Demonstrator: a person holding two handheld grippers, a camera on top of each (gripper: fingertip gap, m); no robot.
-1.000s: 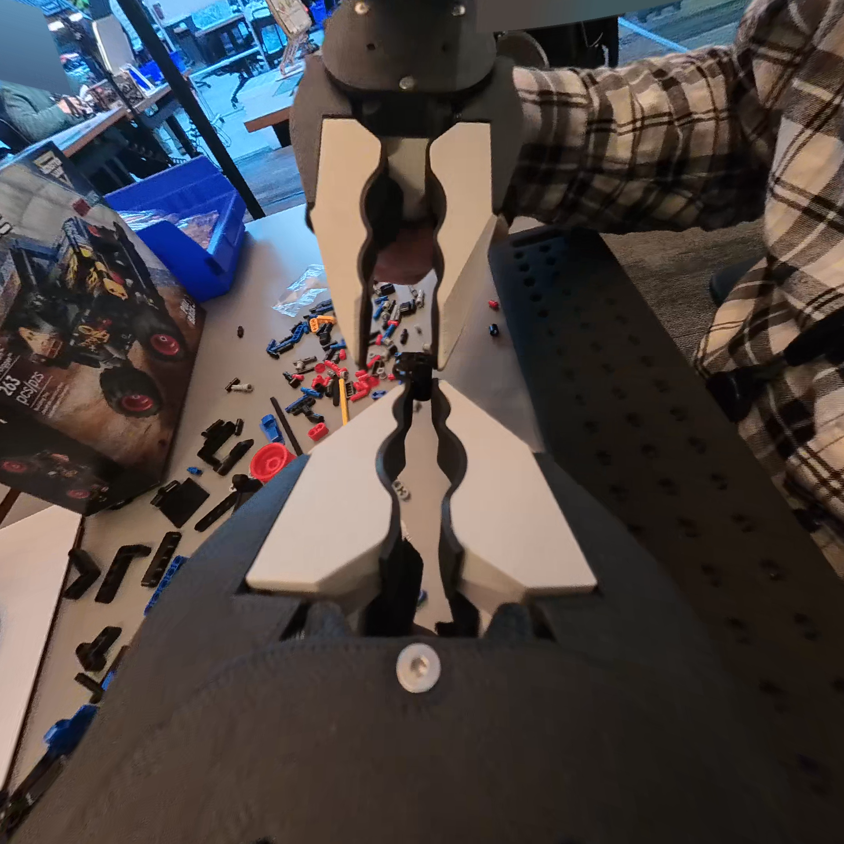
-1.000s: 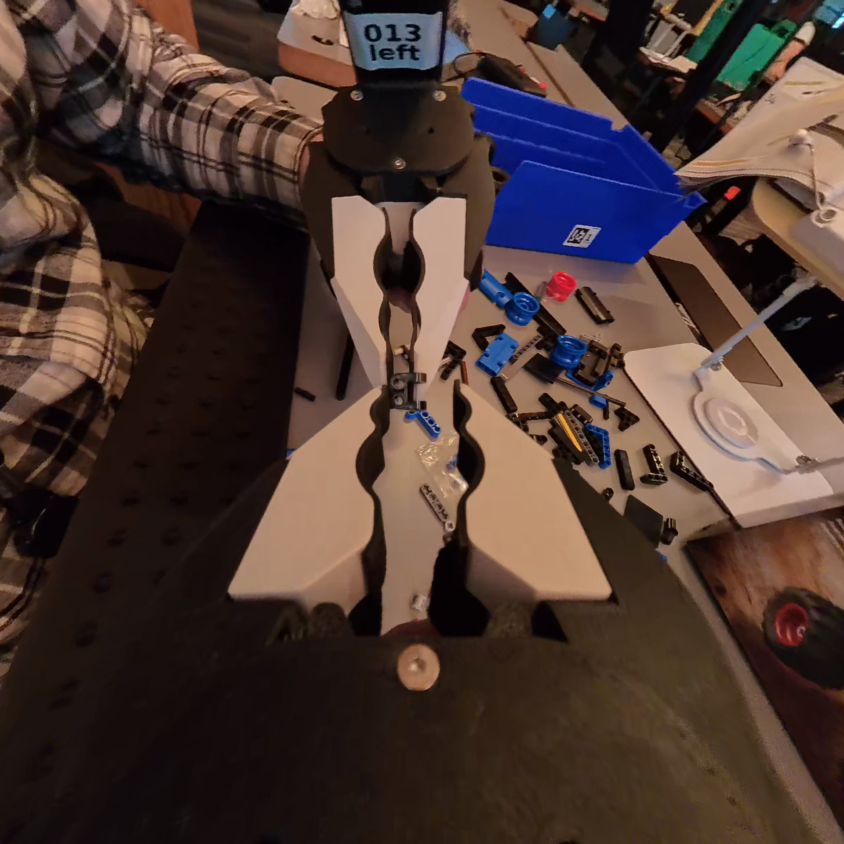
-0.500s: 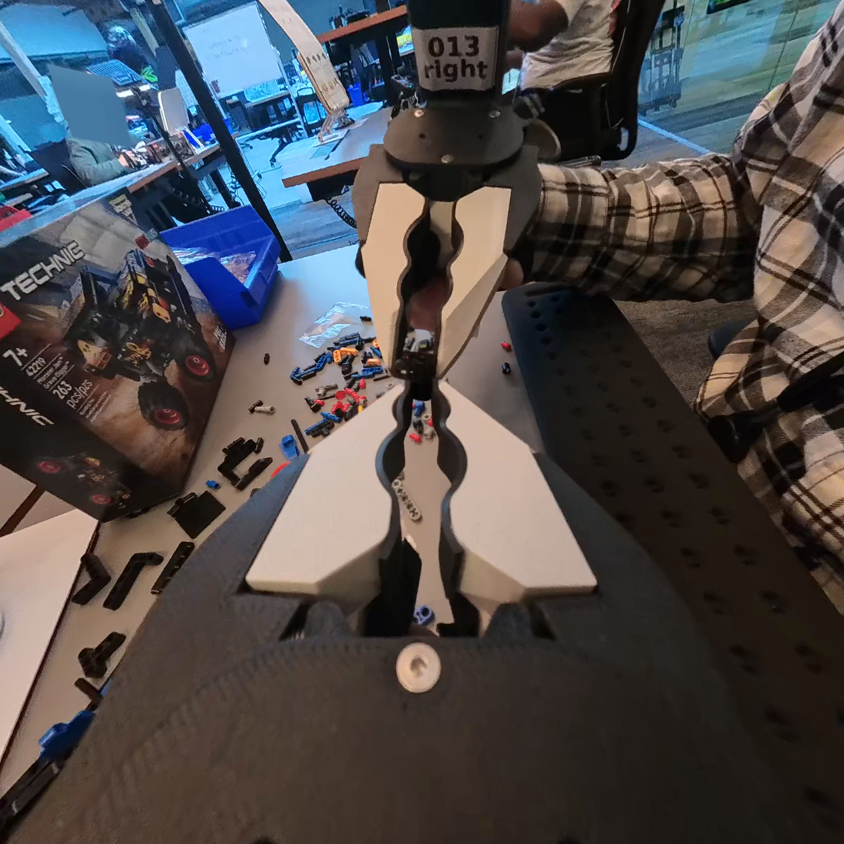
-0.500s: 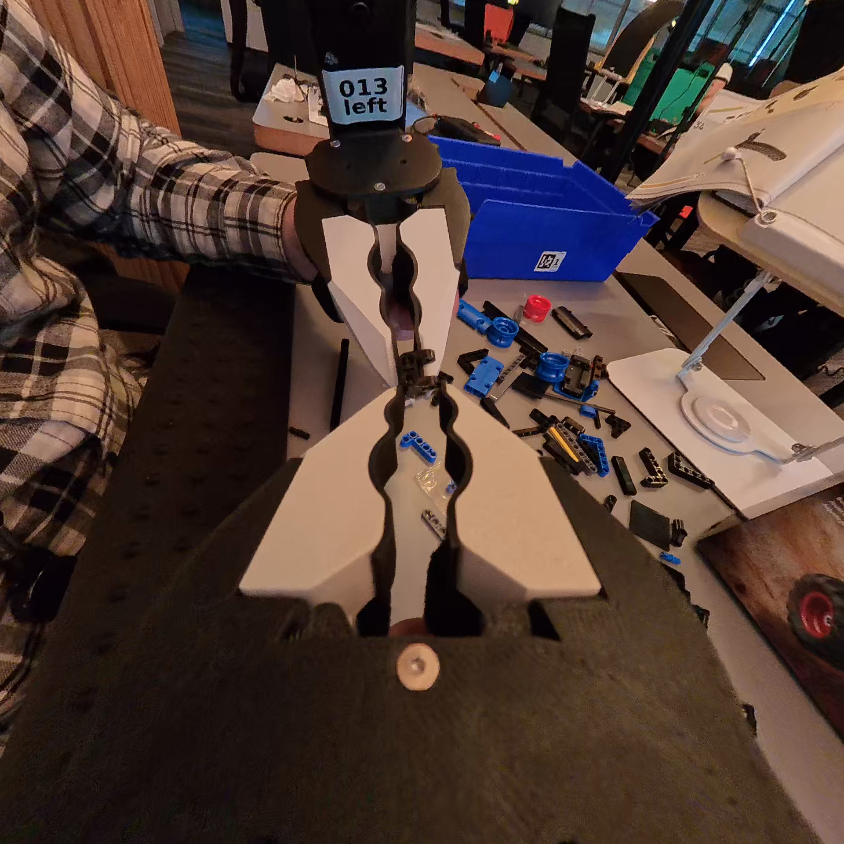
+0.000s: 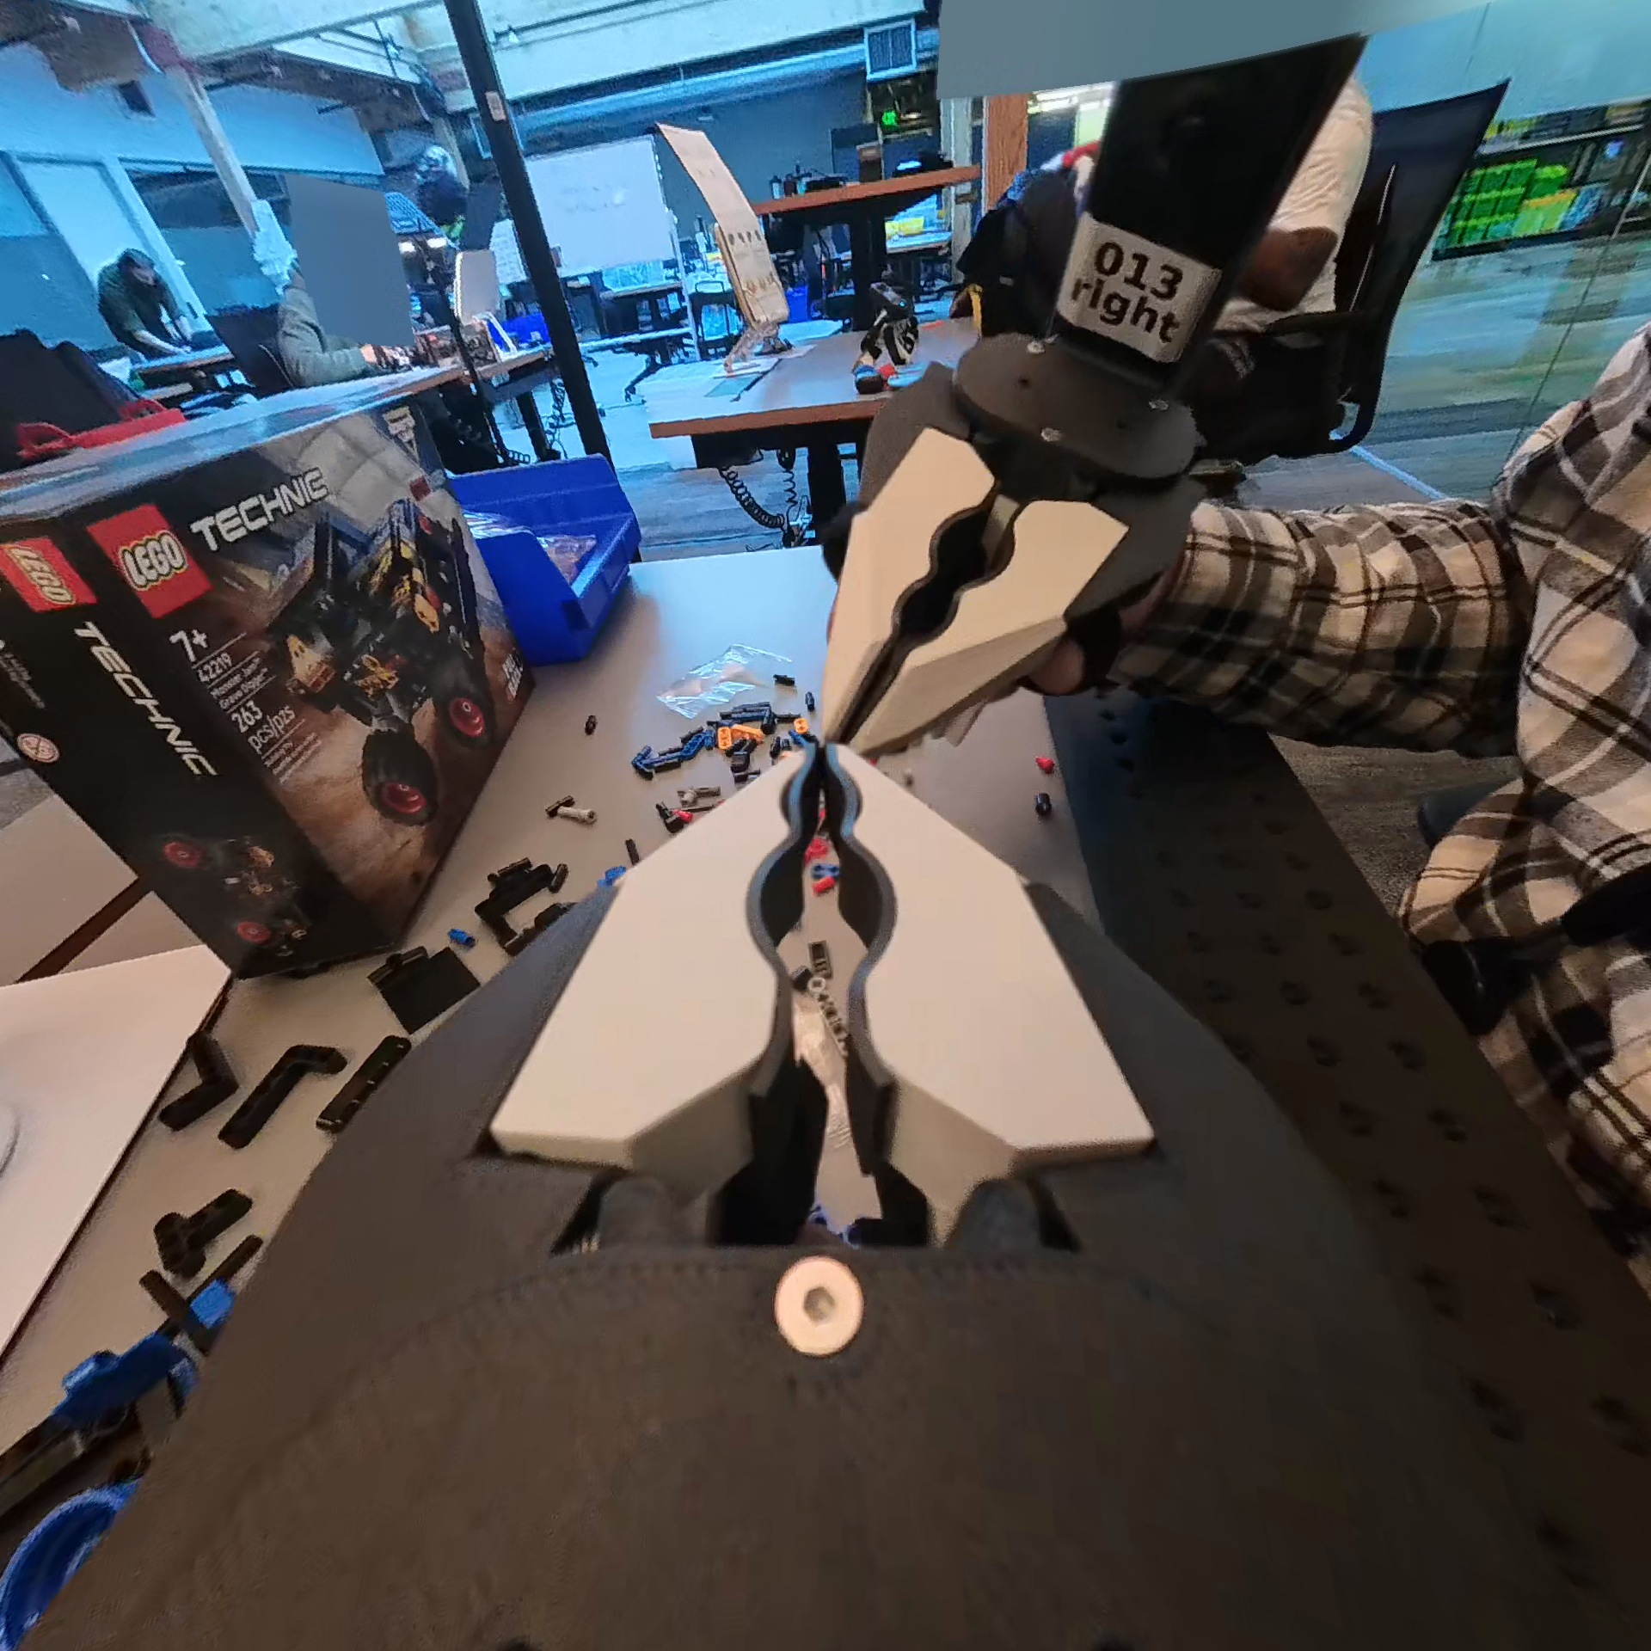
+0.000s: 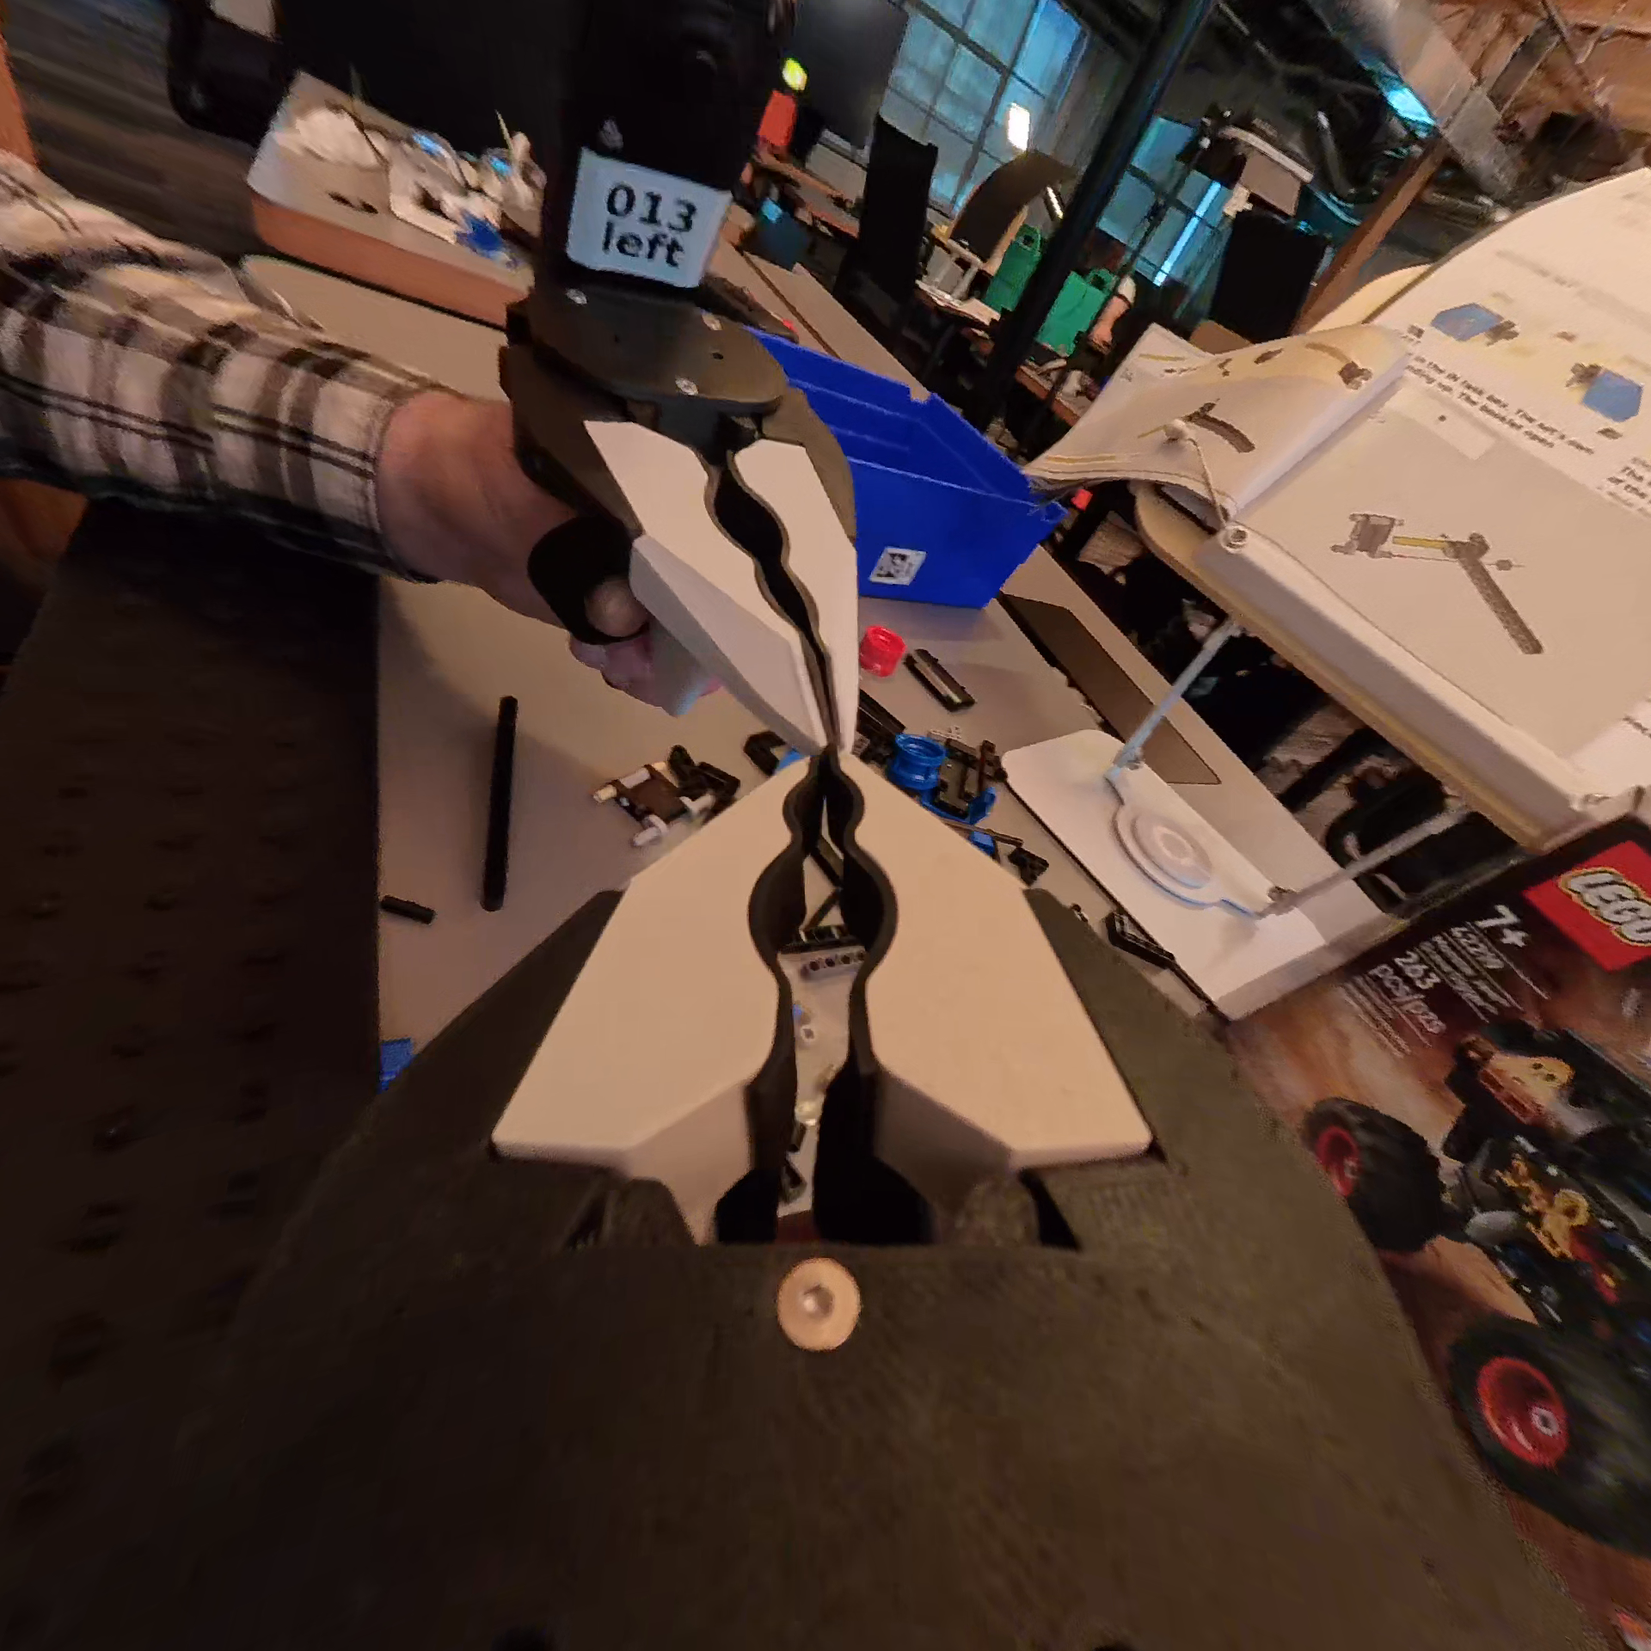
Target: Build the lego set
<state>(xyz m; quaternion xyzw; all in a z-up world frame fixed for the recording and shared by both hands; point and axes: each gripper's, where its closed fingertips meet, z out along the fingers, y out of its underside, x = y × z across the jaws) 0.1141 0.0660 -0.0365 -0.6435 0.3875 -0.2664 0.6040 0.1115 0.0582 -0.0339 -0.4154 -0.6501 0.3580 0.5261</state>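
— Where's the lego right now?

— Mostly loose on the table [image 5: 572, 679]. From the left camera the small pieces [image 5: 715, 746] lie scattered at about eleven o'clock of the fingertips, and the set's box [image 5: 268, 697] stands at nine o'clock, well apart. From the right camera a small black assembly with white pins [image 6: 666, 795] lies at nine o'clock, beside a long black axle [image 6: 500, 804].

— And the grippers?

— The left gripper [image 5: 822, 761] and right gripper [image 6: 826, 770] are raised above the table, tip to tip, each with its fingers drawn narrow, nearly touching. Whether a tiny part is pinched at that meeting point, I cannot tell; it's too small and dark.

— Why hold them up like that?

— My guess: pressing two small parts together needs both tips opposed, off the table, clear of the scatter.

— And the booklet?

— The instruction booklet [image 6: 1340, 500] sits propped on a white stand [image 6: 1161, 840] at two o'clock in the right view, probably angled so the person can read it while working. A blue bin [image 6: 920, 482] sits behind at twelve.
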